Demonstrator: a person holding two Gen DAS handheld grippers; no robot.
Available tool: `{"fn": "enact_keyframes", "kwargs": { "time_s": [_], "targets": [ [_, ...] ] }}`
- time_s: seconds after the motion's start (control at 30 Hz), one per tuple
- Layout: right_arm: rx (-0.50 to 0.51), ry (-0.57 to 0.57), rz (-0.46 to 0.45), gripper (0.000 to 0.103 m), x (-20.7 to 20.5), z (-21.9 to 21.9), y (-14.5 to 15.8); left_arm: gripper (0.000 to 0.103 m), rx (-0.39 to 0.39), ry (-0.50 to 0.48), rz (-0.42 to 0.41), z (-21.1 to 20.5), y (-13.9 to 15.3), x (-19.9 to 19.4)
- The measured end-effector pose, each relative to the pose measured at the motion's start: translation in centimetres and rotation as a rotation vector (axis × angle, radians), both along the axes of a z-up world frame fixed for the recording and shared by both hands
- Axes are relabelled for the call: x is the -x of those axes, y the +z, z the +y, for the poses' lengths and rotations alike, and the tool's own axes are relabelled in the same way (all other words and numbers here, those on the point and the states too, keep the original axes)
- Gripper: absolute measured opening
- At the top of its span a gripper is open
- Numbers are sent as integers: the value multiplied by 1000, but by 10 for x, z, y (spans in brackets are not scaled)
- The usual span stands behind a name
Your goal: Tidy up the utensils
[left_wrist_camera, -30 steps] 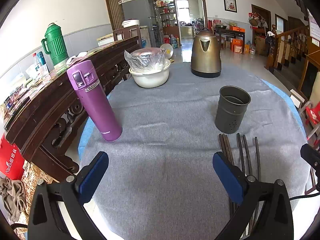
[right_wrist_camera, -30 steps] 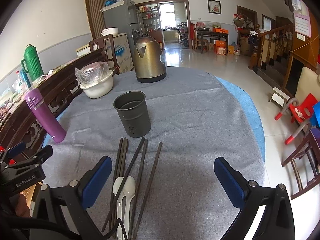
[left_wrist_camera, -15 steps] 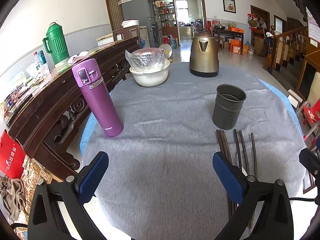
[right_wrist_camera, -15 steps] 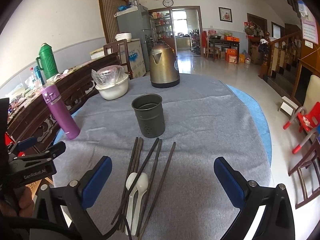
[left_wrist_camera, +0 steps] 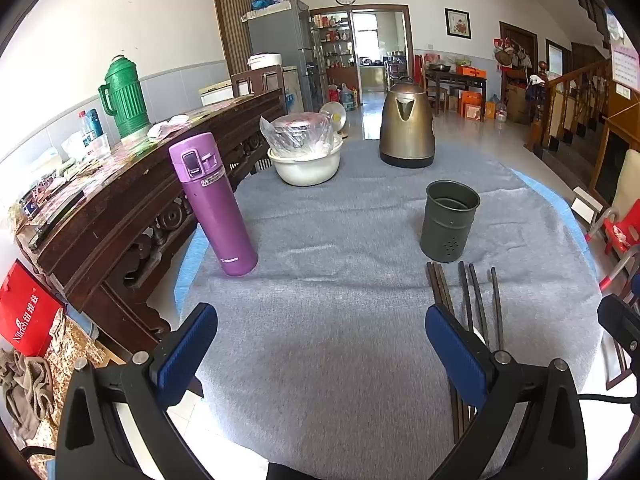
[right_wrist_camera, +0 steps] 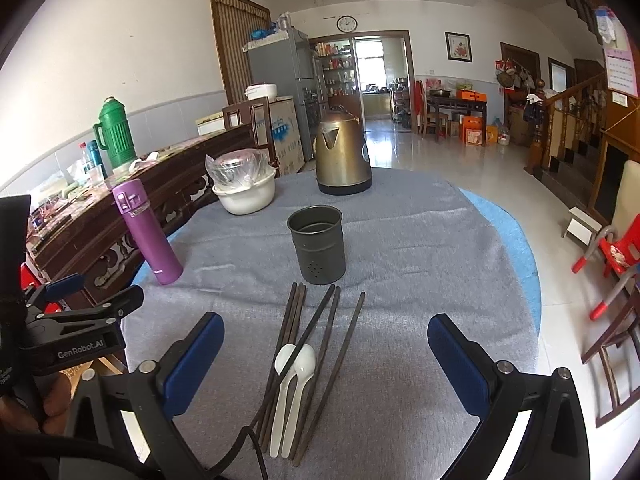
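A dark grey metal utensil cup (right_wrist_camera: 317, 244) stands upright on the grey tablecloth (right_wrist_camera: 420, 264); it also shows in the left wrist view (left_wrist_camera: 449, 227). Several dark chopsticks (right_wrist_camera: 320, 344) lie in front of it, with two white spoons (right_wrist_camera: 294, 376) among them. The chopsticks also show in the left wrist view (left_wrist_camera: 476, 308), partly behind my left gripper's right finger. My right gripper (right_wrist_camera: 326, 354) is open and empty, above the near ends of the utensils. My left gripper (left_wrist_camera: 320, 346) is open and empty, left of the chopsticks.
A purple flask (left_wrist_camera: 214, 204) stands at the table's left. A white bowl with a plastic-wrapped pot (left_wrist_camera: 304, 154) and a brass kettle (left_wrist_camera: 406, 128) stand at the back. A dark wooden sideboard (left_wrist_camera: 120, 200) runs along the left. Red chairs (right_wrist_camera: 612, 256) stand to the right.
Both grippers have drawn back and risen, so the cup and the chopsticks look farther away. Both stay open. Nothing on the table has moved.
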State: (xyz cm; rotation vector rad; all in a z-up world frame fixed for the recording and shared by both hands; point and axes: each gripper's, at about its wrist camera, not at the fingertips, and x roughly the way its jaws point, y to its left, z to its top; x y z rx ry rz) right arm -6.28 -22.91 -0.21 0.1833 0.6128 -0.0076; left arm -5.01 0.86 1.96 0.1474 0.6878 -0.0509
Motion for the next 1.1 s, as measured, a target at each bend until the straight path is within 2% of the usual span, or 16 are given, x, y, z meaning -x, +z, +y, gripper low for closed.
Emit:
{"fn": "enact_keyframes", "kwargs": {
  "time_s": [0.67, 1.1],
  "targets": [
    [-9, 12, -23, 103, 11, 6, 10, 103, 0, 1, -19, 6, 5, 13],
    [-27, 14, -4, 103, 4, 3, 5, 103, -3, -5, 3, 4, 2, 3]
  ]
}}
